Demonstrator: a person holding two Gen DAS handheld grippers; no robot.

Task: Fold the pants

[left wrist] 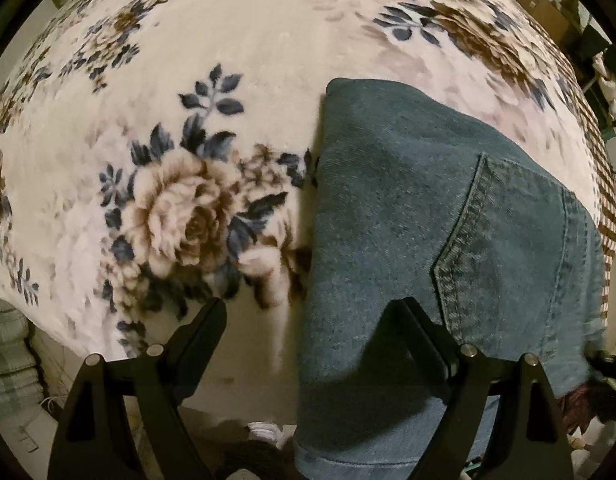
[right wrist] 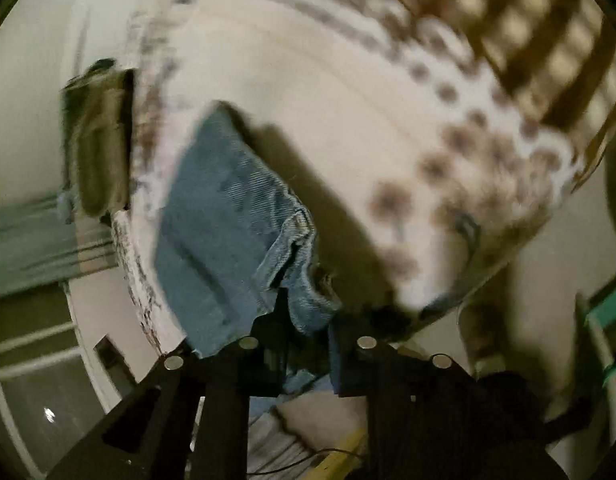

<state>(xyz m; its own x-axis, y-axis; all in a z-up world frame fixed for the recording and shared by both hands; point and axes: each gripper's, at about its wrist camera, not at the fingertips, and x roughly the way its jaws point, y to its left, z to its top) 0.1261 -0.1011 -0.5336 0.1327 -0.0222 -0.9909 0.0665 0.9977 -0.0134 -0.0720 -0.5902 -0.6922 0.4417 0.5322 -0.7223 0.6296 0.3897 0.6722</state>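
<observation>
Only the right view shows the jeans (right wrist: 224, 216) waistband pinched — right hand-held gripper (right wrist: 308, 320).

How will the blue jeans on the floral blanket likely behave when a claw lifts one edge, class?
Probably floppy: the jeans drape over the blanket edge. Likely weighty, since the denim looks thick, with stitched seams. The plush blanket may drag on them.
</observation>
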